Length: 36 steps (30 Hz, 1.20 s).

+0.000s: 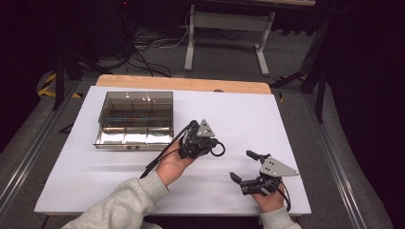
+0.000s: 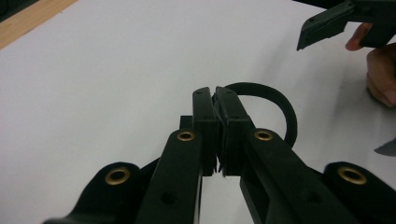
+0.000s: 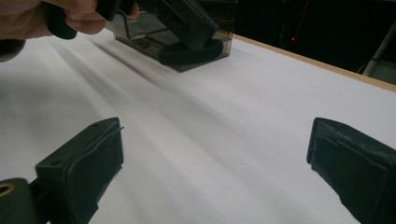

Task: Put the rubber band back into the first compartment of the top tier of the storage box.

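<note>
Black loop (image 2: 275, 100) (thin, curved band).

Most of the black ring (image 2: 280, 105) is tucked behind the left gripper (image 2: 217, 100) in its own view, so only an arc peeks out past the pinched jaws. The clear divided box (image 3: 187, 42) gets chopped by the top edge in the right gripper view, and what's inside its compartments (image 1: 136, 117) is too small to make out from above.
</note>
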### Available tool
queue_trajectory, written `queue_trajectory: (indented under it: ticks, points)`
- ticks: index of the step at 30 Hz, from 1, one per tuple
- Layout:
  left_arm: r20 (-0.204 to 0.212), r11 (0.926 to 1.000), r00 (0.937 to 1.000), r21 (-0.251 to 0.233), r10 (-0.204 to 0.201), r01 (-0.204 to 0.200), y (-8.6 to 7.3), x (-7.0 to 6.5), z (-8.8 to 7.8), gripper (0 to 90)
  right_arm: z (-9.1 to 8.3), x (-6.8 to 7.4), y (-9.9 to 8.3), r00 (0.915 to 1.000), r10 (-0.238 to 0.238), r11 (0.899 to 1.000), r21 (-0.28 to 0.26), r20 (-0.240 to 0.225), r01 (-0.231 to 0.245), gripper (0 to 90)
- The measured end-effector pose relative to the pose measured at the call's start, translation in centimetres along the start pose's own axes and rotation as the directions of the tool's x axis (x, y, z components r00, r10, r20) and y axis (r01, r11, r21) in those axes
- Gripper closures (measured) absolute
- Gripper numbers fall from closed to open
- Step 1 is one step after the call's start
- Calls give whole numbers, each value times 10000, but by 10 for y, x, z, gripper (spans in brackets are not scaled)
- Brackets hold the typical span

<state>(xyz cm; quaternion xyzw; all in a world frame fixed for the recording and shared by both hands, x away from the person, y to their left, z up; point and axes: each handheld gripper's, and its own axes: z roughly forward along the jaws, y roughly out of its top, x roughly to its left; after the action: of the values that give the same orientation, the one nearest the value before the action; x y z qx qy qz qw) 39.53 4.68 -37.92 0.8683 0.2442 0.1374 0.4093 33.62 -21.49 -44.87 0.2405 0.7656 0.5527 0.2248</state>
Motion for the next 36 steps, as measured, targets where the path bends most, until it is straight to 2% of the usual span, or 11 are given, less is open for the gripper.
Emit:
queue_trajectory:
  ticks: [6,13,24,31,36]
  points:
    - [-67,9996,10000,-294,-6,4,-5,2,-19,876,0,0,0,10000,-3,10000,5,-5,3,40]
    - [-190,9987,9996,-478,-208,199,-18,7,-39,875,1,1,0,10000,-21,10000,17,-10,21,40]
    - [-265,9984,9995,-536,-166,152,-24,8,-49,875,1,1,0,10000,-29,10000,38,2,29,40]
    - [-514,9983,9981,-501,-328,302,-27,14,-58,876,1,1,0,10000,-64,10000,43,-19,64,40]
    - [-683,9967,9963,-653,-517,473,-28,20,-71,875,1,1,0,10000,-46,10000,35,-27,46,40]
